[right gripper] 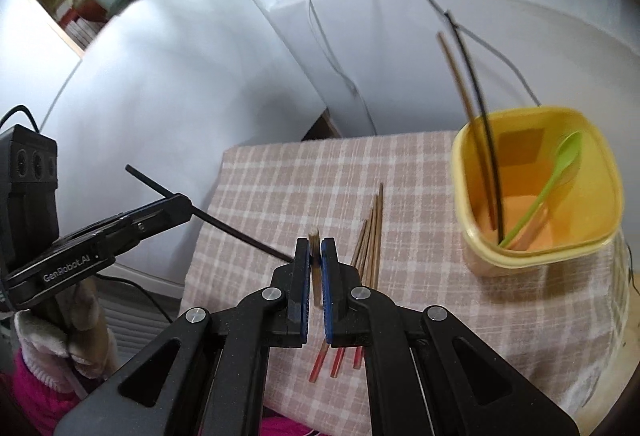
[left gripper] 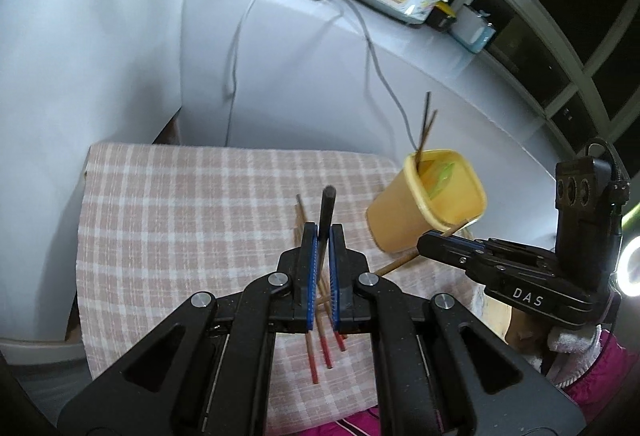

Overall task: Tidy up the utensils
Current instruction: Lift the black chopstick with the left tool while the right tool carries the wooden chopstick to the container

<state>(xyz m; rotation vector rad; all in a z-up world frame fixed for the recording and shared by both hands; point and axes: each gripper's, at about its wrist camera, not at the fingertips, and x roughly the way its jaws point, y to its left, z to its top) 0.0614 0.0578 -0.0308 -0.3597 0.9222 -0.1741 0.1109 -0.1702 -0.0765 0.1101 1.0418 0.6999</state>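
Cloth: pink-and-white checked weave (left gripper: 192,203) covering the tabletop
Left gripper (left gripper: 323,236): blue ribbed fingers (left gripper: 313,264) clamped on a thin black chopstick (left gripper: 327,207), lifted off the cloth
Right gripper (right gripper: 316,252): fingers pinched on a brown wooden chopstick (right gripper: 315,256), also raised
Loose chopsticks (right gripper: 370,236): slim wooden, red-tipped, lying fanned on the cloth beneath both grippers
Holder: glossy yellow rounded-square plastic cup (right gripper: 592,220), right of the loose chopsticks, containing one black stick, one brown stick and a green plastic spoon (right gripper: 548,187)

Seven chopsticks (right gripper: 374,236), one spoon (right gripper: 548,183)
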